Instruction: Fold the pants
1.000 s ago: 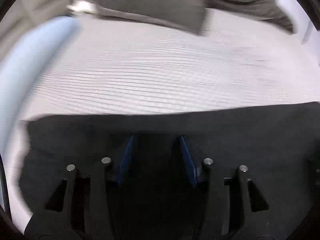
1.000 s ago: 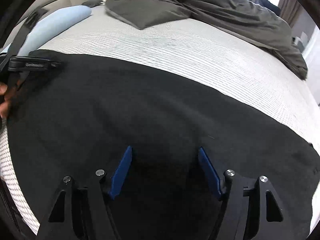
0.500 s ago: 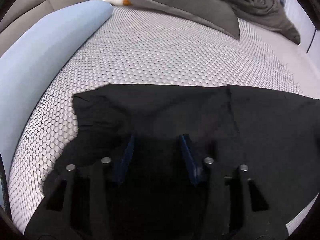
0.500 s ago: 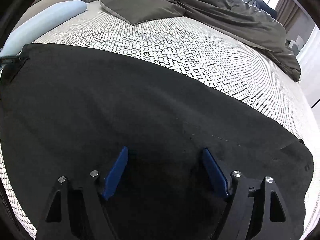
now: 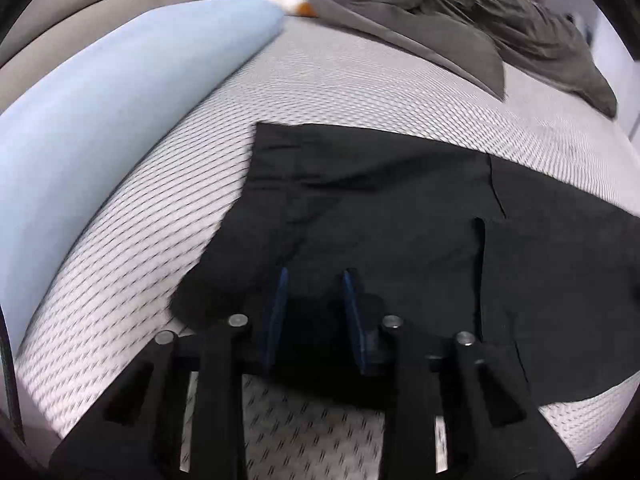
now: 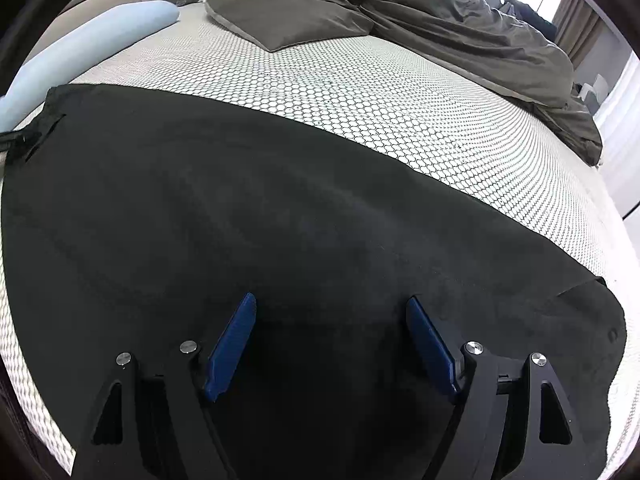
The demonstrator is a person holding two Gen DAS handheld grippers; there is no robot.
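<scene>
The black pants (image 6: 280,208) lie flat on the mattress (image 6: 400,120) near its front edge, long axis running side to side. The left gripper (image 5: 314,280) sits at their left end near the blue bolster (image 5: 120,100); its jaws have just been closing, narrow, cloth between them, a grip unconfirmed. The right gripper (image 6: 332,320) hovers spread over the middle, pinching nothing.

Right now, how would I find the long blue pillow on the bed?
Start at the big bed with its dotted white cover. Along its left edge, beside the black pants, lies the pillow. It is pale blue and sausage-shaped, unlike the crumpled grey blanket.
</scene>
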